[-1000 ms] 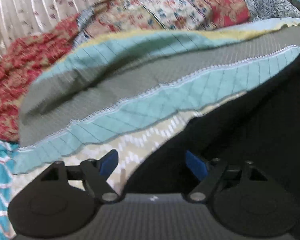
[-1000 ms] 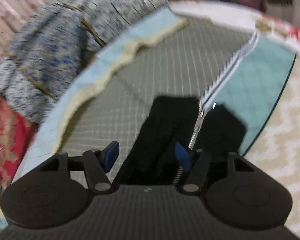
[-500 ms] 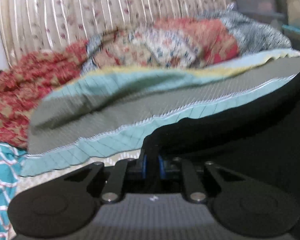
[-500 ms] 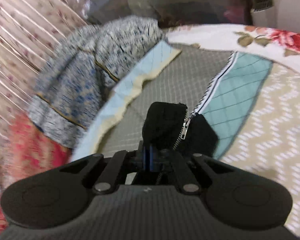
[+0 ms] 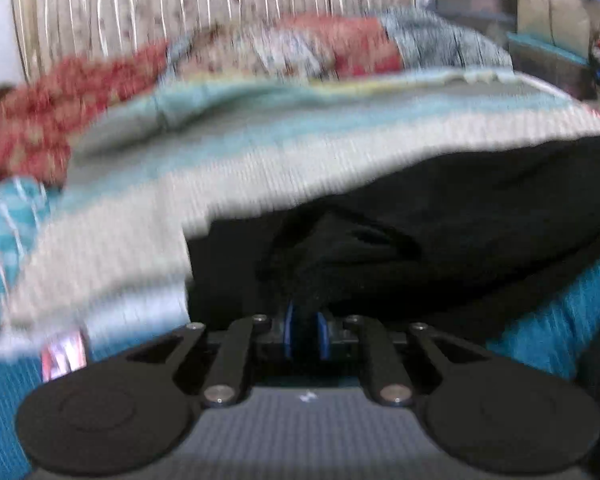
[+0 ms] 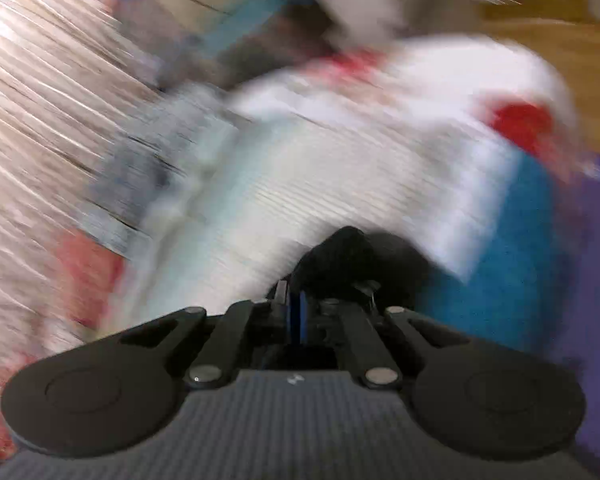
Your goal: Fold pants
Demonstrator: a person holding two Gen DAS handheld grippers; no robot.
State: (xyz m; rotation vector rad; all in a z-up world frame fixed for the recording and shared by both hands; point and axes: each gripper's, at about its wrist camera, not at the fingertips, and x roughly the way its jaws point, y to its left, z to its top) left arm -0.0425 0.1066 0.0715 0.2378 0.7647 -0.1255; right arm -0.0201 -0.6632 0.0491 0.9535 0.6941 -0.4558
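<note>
Both claws, left point(image 5: 304, 334) and right point(image 6: 294, 318), were clamped on the soft, limp black pants point(image 5: 440, 216), which looked best gripped by their edges.

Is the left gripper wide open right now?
No, the left gripper is shut on the black pants, with a bunch of the cloth pinched between its blue pads.

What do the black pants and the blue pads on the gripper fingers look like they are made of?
Pants: soft matte black cloth, possibly fleece or knit; it bunches and creases where the left gripper pinches it. Blur hides the weave. The right gripper is shut on them too.
Pads: smooth blue, probably rubber or soft plastic; too little shows to be sure.
</note>
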